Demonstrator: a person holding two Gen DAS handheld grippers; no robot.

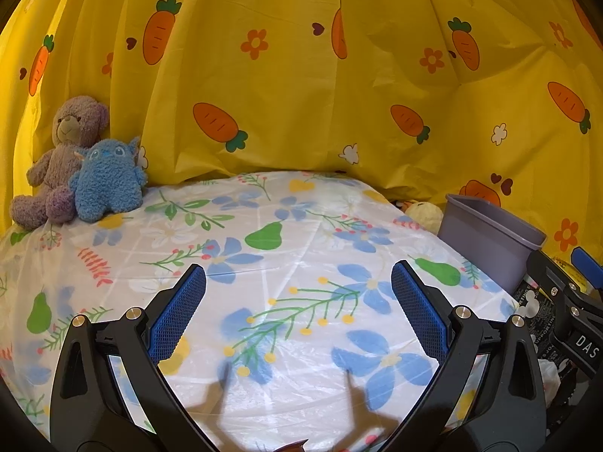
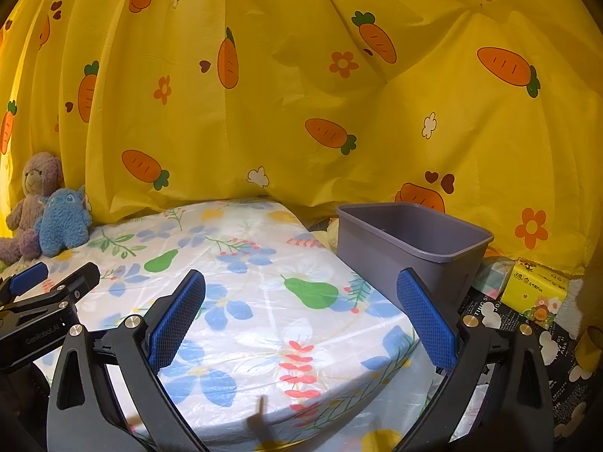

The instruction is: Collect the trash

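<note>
A grey-purple plastic bin (image 2: pixel 410 248) stands just past the right edge of a table covered with a floral plastic cloth (image 2: pixel 264 301); it also shows in the left wrist view (image 1: pixel 490 241). My left gripper (image 1: pixel 297 282) is open and empty above the cloth. My right gripper (image 2: pixel 301 290) is open and empty above the table's right part, its right finger (image 2: pixel 426 320) in front of the bin. The left gripper shows at the left edge of the right wrist view (image 2: pixel 45 275). I see no loose trash on the cloth.
A purple teddy bear (image 1: pixel 64 158) and a blue plush (image 1: pixel 107 180) sit at the table's far left corner. A yellow carrot-print curtain (image 1: pixel 301 75) hangs behind. A yellow box (image 2: pixel 535 290) and black printed paper (image 2: pixel 508 320) lie right of the bin.
</note>
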